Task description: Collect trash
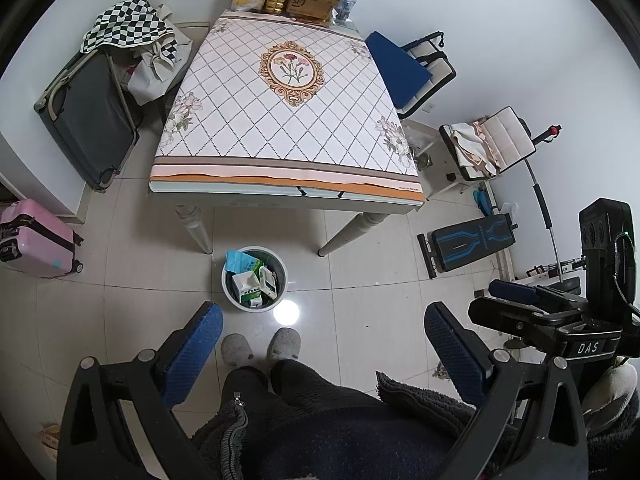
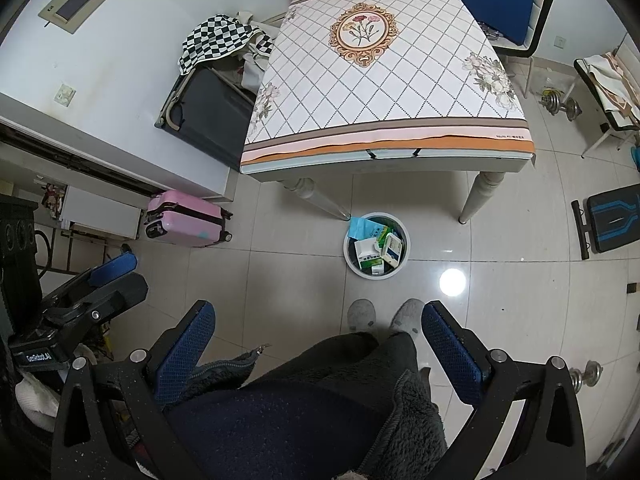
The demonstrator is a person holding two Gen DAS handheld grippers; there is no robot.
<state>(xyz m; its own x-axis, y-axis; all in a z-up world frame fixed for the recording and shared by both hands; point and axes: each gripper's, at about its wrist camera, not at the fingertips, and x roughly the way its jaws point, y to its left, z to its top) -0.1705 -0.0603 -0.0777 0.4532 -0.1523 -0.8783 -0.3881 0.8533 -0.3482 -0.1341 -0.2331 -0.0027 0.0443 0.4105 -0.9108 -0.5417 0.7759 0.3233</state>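
Note:
A white round trash bin (image 1: 280, 294) stands on the tiled floor in front of the table; it also shows in the right wrist view (image 2: 352, 258). It holds several cartons (image 1: 247, 285) and a blue wrapper (image 1: 237, 261). My left gripper (image 1: 323, 314) is open and empty, held high over the person's legs. My right gripper (image 2: 318, 311) is open and empty too, at the same height. The right gripper also shows at the right edge of the left wrist view (image 1: 516, 292). The table (image 1: 288, 120) has a diamond-patterned cloth with a bare top.
Bags, a bottle and a cardboard box (image 1: 312, 2) crowd the table's far edge. A dark suitcase (image 1: 88, 120) and a pink suitcase (image 1: 36, 240) stand left. Chairs (image 1: 412, 68) and a fitness bench (image 1: 472, 244) stand right. Dumbbells (image 2: 560, 104) lie on the floor.

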